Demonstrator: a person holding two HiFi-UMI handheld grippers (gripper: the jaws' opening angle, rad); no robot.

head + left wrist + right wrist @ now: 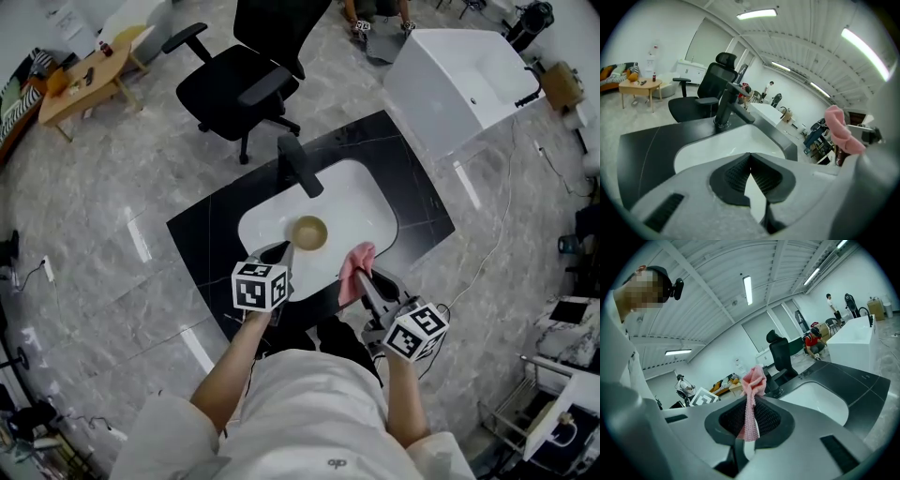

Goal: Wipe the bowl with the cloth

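Bowl (309,232) sits in white sink (370,202), in front of faucet (300,167). Left gripper (278,251) is just beside the bowl, jaws together, empty. Right gripper (362,279) is clamped on pink cloth (356,265) at the sink's near edge. Only print: square markers on cubes (260,285).

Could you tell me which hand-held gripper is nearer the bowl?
Left. The left hand-held gripper is just beside the bowl, on its near-left side; the right hand-held gripper, clamping the pink cloth, sits farther off to its right.
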